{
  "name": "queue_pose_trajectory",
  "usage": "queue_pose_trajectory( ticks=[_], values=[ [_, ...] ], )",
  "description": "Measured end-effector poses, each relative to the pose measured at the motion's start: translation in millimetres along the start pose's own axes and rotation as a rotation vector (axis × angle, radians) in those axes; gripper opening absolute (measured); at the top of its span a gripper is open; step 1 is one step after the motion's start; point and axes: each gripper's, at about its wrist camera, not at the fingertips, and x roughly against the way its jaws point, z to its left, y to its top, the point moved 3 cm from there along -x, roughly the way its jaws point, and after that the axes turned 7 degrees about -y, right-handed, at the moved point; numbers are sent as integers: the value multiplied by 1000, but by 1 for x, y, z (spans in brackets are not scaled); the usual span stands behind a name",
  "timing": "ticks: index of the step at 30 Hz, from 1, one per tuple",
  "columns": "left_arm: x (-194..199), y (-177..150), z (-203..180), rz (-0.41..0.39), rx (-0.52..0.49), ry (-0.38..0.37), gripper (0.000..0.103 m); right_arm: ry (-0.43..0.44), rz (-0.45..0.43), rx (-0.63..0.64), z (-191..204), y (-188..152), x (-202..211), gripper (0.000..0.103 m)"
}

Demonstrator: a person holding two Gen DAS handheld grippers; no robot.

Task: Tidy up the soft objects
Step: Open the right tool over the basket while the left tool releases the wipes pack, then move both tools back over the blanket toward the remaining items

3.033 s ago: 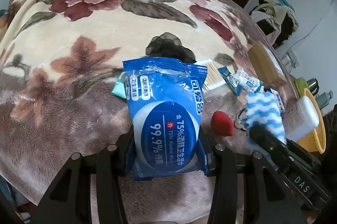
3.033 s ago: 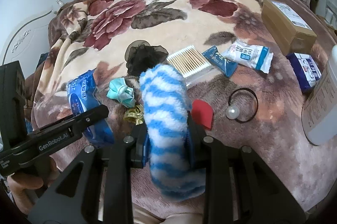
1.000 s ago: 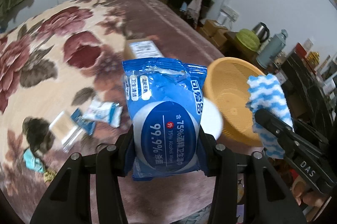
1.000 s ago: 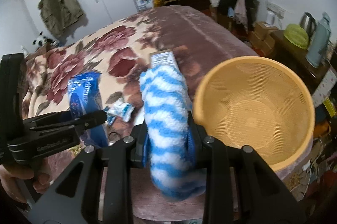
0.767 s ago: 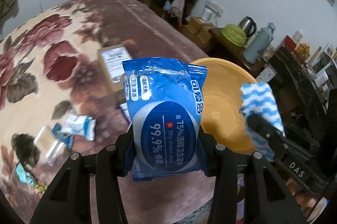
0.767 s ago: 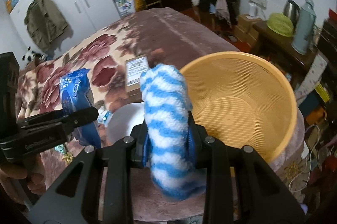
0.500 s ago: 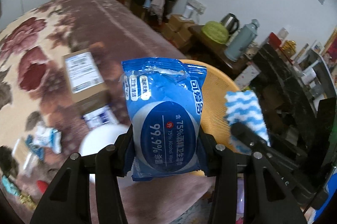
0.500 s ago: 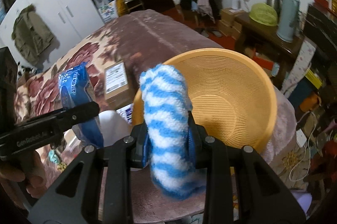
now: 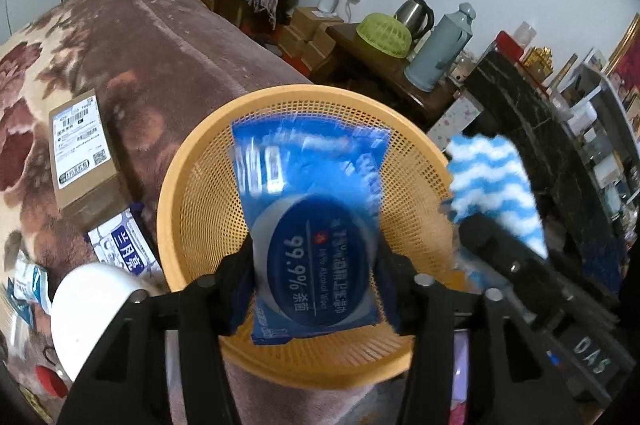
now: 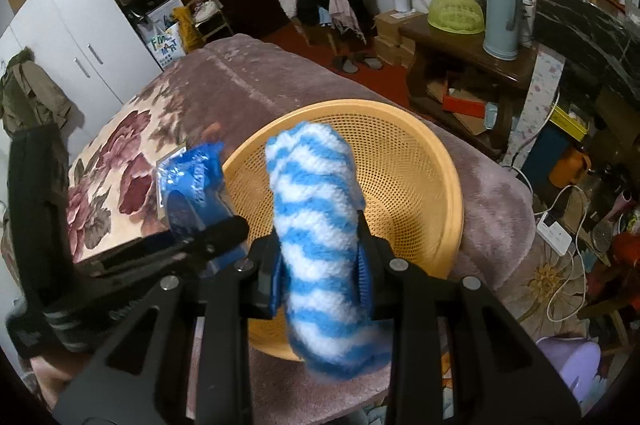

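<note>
We see two hand-held grippers over an orange mesh basket on a floral blanket. Left gripper: jaws have just been opening, now wider; blue wipes pack sits between them, blurred, above the basket's inside. We can't tell if the pads touch it. Right gripper: fingers narrow, clamped on a blue-and-white striped fuzzy sock, above the basket's near rim. Cardboard box and white lid lie to the left.
</note>
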Motion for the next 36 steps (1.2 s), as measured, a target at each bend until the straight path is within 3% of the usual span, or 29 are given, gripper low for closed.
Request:
queue_pose_trajectory(
  ticks=[3,4,7,13,18,24,36],
  values=[
    [0,-1,5,-19,-8,65,90,20,-9,-26,-2,4,-6,33],
    [2,-1,9,-22,-1,59,101,30,-5,-41,-6,6,-9,44],
    [13,-2,16,-46,18,46,102,27,2,-113,-15,6,-13,75],
    [30,-4,21,-58,3,58,102,38,-6,-132,-19,2,-6,96],
    [51,-10,29,-76,16,99,102,14,-3,-93,-14,-2,2,103],
    [79,-22,47,-86,29,137,102,-2,18,-48,-1,-12,10,103],
    [141,-55,106,-128,109,187,102,17,27,108,68,-33,23,103]
  ],
)
